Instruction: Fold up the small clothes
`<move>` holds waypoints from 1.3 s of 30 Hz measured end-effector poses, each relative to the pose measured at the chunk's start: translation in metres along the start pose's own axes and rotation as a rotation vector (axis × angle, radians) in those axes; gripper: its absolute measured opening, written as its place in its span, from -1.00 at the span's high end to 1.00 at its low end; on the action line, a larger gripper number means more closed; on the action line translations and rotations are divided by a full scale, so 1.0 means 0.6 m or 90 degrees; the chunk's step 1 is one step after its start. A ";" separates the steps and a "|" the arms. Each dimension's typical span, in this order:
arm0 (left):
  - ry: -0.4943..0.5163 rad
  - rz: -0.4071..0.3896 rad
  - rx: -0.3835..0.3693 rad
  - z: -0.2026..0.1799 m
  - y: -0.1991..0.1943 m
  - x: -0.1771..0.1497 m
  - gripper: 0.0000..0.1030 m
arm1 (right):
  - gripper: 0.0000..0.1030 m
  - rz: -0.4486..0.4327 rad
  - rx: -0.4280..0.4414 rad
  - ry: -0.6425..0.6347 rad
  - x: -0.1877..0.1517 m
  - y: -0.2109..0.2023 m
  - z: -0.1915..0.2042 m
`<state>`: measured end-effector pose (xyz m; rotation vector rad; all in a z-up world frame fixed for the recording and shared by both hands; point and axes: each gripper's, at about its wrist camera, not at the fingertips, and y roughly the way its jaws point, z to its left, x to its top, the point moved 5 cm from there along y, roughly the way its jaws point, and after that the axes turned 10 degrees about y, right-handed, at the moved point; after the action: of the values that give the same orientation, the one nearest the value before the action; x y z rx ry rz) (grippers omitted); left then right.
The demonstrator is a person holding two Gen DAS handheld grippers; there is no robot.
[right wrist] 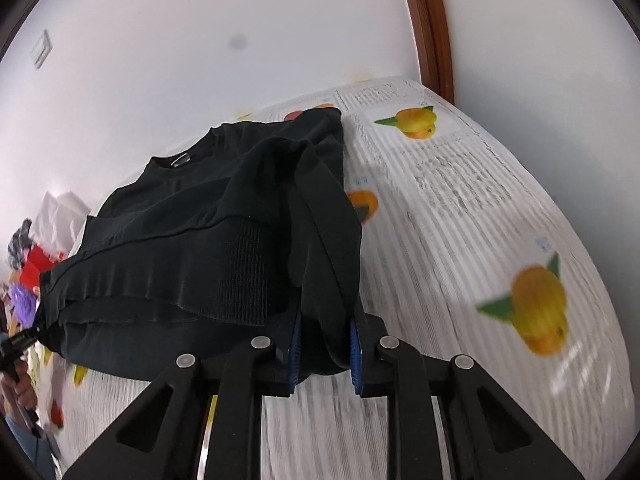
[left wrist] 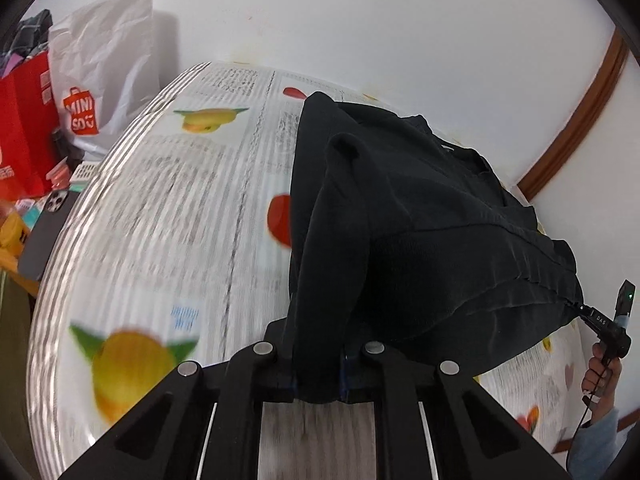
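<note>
Left wrist view: left claw (left wrist: 318, 376) nearly closed, pads pinching a bunched corner of the black garment (left wrist: 420, 216). Cloth fills the gap btwn the fingers and rises away from them, lifted off the bench (left wrist: 168, 216) at the near edge, far part still lying on the cover. Right claw (left wrist: 588, 314) seen at the right edge of this view, tip clamped on the garment's opposite hem corner, a hand (left wrist: 600, 372) wrapped round its handle; small letters "DAS" on that claw's finger.

Right wrist view: right claw (right wrist: 325, 354) also close to shut, blue ribbed pads (right wrist: 295, 344) squeezing a thick fold of the same garment (right wrist: 208, 232); neck opening w/ a small tag faces the wall. Left claw (right wrist: 28, 336) just visible at far left, gripping the other corner.

Bench cover is striped white w/ fruit prints and newsprint-like text, too blurred to read. Beyond the bench's left side: white bag (left wrist: 104, 76) w/ red logo reading "MINISO", red bag (left wrist: 24, 128) beside it w/ white lettering I can't make out, a phone (left wrist: 60, 202) lying below.
</note>
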<state>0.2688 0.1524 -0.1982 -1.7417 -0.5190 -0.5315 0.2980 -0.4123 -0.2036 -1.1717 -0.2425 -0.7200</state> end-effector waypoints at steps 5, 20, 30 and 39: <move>-0.010 0.018 -0.014 -0.007 -0.040 -0.067 0.75 | 0.62 0.014 -0.012 -0.012 -0.062 -0.053 -0.015; 0.057 -0.017 0.031 -0.054 -0.134 -0.124 0.02 | 0.14 -0.083 -0.080 -0.047 -0.119 -0.188 0.008; 0.086 -0.040 -0.023 -0.117 -0.127 -0.101 -0.03 | 0.08 -0.062 -0.054 -0.041 -0.096 -0.128 0.045; 0.024 0.023 -0.057 -0.090 -0.036 -0.083 -0.03 | 0.06 -0.031 -0.066 -0.001 -0.067 -0.040 0.038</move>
<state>0.2119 0.1014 -0.1996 -1.8189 -0.4423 -0.5690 0.2569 -0.3812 -0.1979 -1.2687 -0.2376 -0.7814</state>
